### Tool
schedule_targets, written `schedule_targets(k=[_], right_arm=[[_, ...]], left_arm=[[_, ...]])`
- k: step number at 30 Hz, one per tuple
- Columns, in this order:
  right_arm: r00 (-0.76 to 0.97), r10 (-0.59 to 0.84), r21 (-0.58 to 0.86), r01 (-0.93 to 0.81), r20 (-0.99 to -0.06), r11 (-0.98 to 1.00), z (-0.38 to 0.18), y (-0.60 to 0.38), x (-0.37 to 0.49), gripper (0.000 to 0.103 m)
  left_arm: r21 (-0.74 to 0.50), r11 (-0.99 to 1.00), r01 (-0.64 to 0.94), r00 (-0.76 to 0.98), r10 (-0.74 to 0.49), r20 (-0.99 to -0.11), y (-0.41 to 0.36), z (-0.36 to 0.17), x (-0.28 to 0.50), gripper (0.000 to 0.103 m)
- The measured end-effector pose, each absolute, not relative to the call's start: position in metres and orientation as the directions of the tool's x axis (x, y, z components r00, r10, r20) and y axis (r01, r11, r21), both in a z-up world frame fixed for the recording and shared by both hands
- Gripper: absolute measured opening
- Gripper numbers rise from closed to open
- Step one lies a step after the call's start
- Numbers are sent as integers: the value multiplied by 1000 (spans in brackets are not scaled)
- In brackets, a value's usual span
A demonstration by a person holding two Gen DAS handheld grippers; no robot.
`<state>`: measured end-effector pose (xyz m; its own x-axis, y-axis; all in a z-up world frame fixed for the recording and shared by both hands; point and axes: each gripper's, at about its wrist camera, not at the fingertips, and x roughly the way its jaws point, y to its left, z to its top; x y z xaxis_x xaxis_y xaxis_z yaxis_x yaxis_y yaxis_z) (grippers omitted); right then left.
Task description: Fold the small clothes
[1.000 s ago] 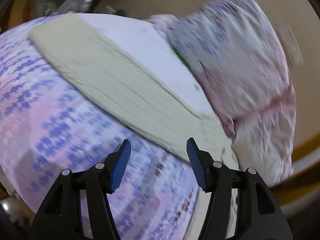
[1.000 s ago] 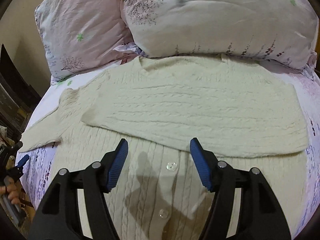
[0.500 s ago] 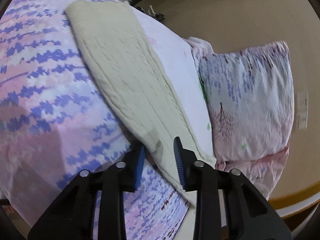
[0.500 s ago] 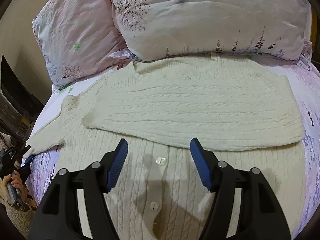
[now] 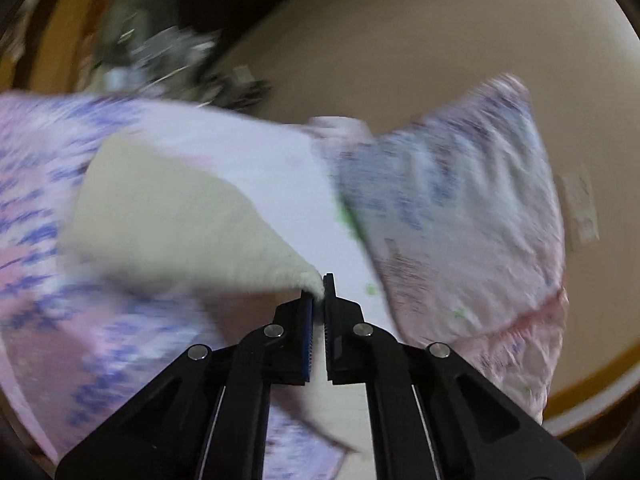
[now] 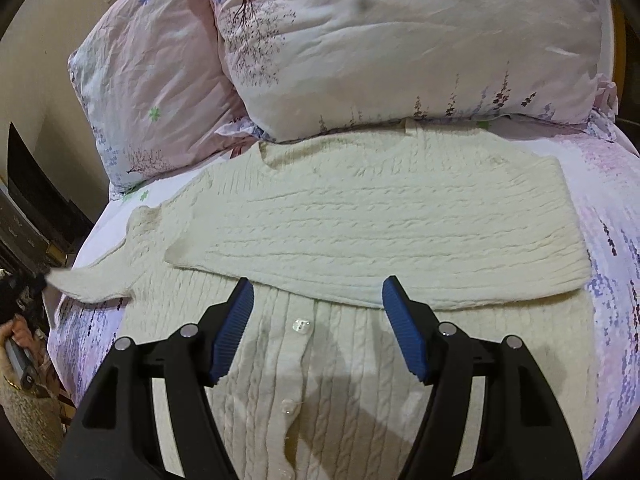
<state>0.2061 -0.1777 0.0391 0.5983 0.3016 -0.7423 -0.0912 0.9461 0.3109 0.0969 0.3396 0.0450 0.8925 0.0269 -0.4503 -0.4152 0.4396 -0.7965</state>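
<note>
A cream cable-knit cardigan lies on the bed with its buttons facing up. One sleeve is folded across the chest. The other sleeve stretches off to the left. My left gripper is shut on the end of that sleeve and holds it lifted off the sheet; this view is blurred. It also shows at the left edge of the right wrist view. My right gripper is open and empty, hovering above the cardigan's button placket.
Two pink floral pillows lie at the head of the bed behind the cardigan. The floral bedsheet shows around it. Dark furniture stands beyond the bed's left edge, and a beige wall behind.
My left gripper has closed on the sleeve end and lifted it off the sheet. My right gripper has stayed open above the cardigan, drawing slightly nearer.
</note>
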Motion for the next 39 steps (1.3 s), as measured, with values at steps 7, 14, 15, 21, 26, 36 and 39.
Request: schedule_targets(k=[7,14,15,21,26,36,39], right_arm=[[618,276,299,-69,-736,952,41,-189,201,67],[620,242,292,-21,-746,956,35,-203,200,67],[621,237,292,-14,-747,956,35,-205,200,67],[623,213,281,11,-753,960,36,-213,202,67],[611,285,349,-14,-739,937,42,-217,214,67],[502,468,411,-227,-727,883,44,-153,249,44],[581,431,164,-455,-690,876,64,-108,222,44]], left_arm=[[-633,753,-180,899,-135,-417,210,97,172,3],[-455,889,45,787,-312,-532,67,76,226,3],[-443,894,63,774,-324,-544,55,72,228,4],[-345,896,281,602,-444,-664,-25,41,236,6],[-432,849,305,595,-524,-610,9,51,205,50],[-585,809,61,693,-456,-558,134,44,168,50],[-572,820,34,698,-429,-573,144,36,158,50]])
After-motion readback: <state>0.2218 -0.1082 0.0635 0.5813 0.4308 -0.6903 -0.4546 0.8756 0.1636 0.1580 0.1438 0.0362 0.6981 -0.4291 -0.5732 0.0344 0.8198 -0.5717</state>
